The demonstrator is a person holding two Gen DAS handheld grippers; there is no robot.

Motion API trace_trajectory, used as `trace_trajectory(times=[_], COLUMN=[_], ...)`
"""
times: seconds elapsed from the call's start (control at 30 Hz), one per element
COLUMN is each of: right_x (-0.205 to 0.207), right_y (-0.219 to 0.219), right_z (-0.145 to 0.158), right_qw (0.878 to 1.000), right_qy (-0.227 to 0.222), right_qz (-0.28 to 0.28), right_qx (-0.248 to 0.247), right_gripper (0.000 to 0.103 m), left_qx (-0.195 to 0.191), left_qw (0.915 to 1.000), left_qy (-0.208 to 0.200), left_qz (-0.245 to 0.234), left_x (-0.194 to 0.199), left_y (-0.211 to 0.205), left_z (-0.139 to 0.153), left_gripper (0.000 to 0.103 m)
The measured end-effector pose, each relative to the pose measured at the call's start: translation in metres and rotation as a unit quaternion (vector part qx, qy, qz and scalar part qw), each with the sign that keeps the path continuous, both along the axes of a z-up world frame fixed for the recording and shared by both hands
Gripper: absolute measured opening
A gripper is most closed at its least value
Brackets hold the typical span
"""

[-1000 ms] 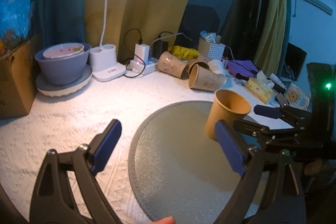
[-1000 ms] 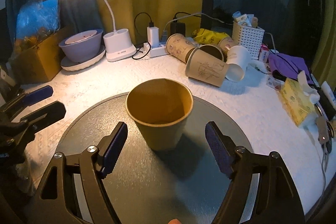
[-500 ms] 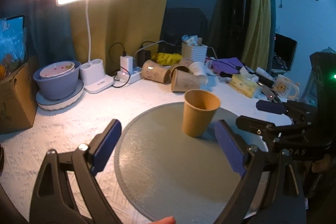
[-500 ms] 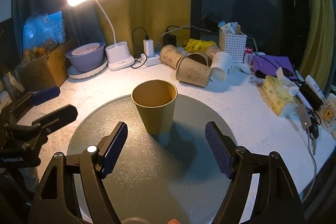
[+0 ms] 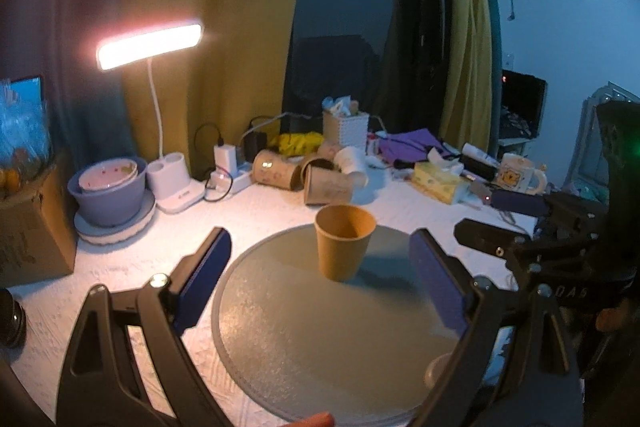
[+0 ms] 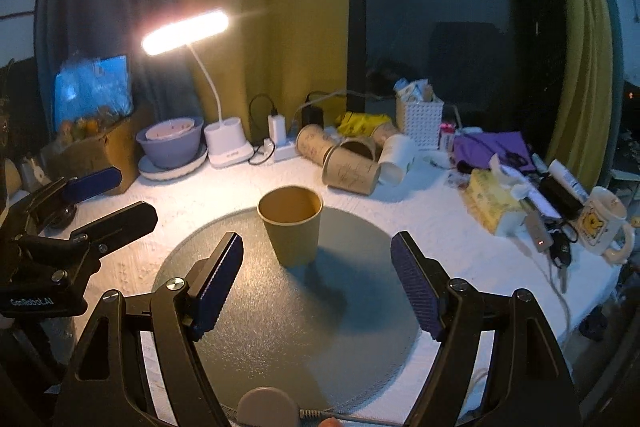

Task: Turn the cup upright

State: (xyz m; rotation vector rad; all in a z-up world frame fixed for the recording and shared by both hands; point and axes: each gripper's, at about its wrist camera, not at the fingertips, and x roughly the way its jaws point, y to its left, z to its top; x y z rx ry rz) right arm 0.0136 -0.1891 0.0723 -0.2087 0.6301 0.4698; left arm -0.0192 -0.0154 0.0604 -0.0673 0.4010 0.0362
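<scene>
Both grippers backed off; left gripper and right gripper jaws spread, empty. Cup upright, light, crushable paper; grip mid-wall gently.

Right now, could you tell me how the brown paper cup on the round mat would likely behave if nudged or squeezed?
The paper cup looks empty, so it is probably light and would slide or tip easily. It stands on its narrower base on the round mat, which favours toppling. Its thin wall would likely dent under a firm squeeze.

cup | tan paper | upright, mouth up | on round gray mat
</scene>
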Motion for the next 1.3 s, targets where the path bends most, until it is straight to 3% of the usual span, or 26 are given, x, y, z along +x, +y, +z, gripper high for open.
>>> trace_trajectory(times=[0.3, 0.4, 0.67, 1.3], right_x=[-0.017, -0.024, -0.034, -0.035], right_y=[-0.011, -0.014, -0.031, -0.034], right_z=[0.031, 0.040, 0.043, 0.041], right_qw=[0.999, 0.998, 0.996, 0.996], right_qy=[-0.033, -0.048, -0.063, -0.065], right_qz=[-0.015, -0.019, -0.038, -0.036], right_qx=[0.033, 0.034, 0.050, 0.049], right_gripper=[0.079, 0.079, 0.079, 0.079], left_qx=[0.015, 0.019, 0.031, 0.011], left_qw=[0.9989, 0.9980, 0.9937, 0.9957], left_qy=[-0.044, -0.060, -0.105, -0.091], left_qz=[-0.005, 0.002, 0.024, 0.014], left_x=[-0.019, -0.027, -0.048, -0.046], left_y=[-0.010, -0.011, -0.012, -0.015], left_z=[0.032, 0.041, 0.054, 0.046], left_gripper=[0.093, 0.097, 0.098, 0.098])
